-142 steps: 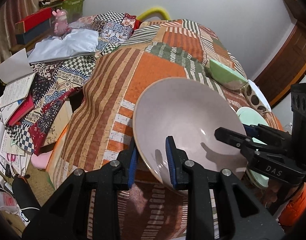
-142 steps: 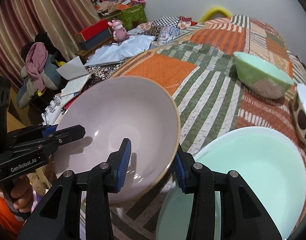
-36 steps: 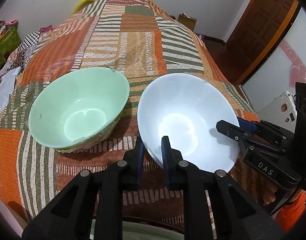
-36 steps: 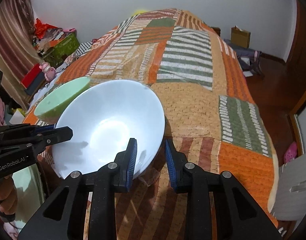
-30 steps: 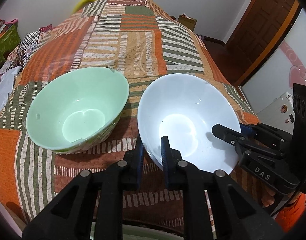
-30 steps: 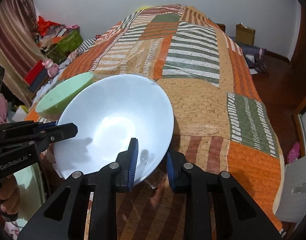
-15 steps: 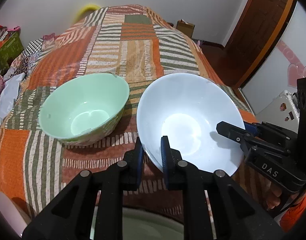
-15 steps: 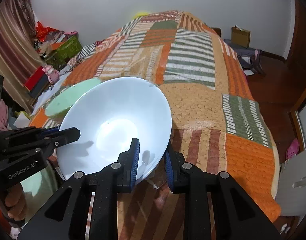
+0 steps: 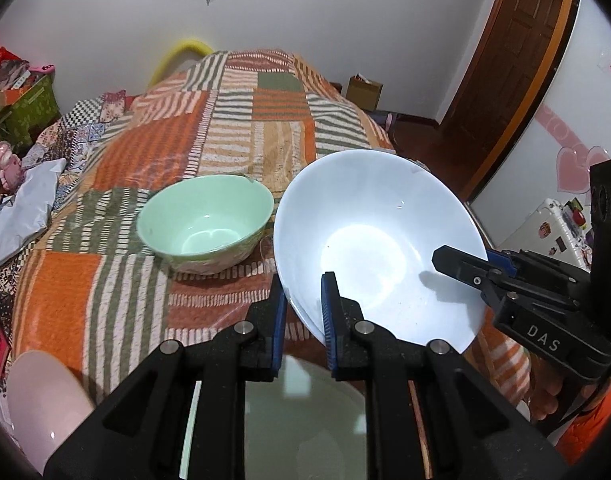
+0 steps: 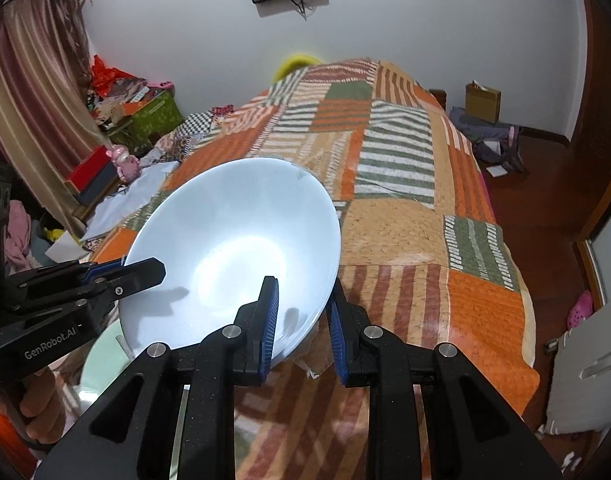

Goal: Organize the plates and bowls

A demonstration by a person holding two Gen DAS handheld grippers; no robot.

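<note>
White bowl held by both tongs above the bed

White bowl (image 9: pixel 379 236) tilted, clear of the patchwork bedspread (image 9: pixel 145 280). Left tongs (image 9: pixel 303 312) clamped on its near rim; right tongs (image 10: pixel 301 314) clamped on the opposite rim. Green bowl (image 9: pixel 205 222) sits on bedspread just left. Pale green plate (image 9: pixel 301 420) below, near edge.

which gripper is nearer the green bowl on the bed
Left. The left gripper clamps the white bowl's rim on the side beside the green bowl; the right gripper grips the far rim.
</note>
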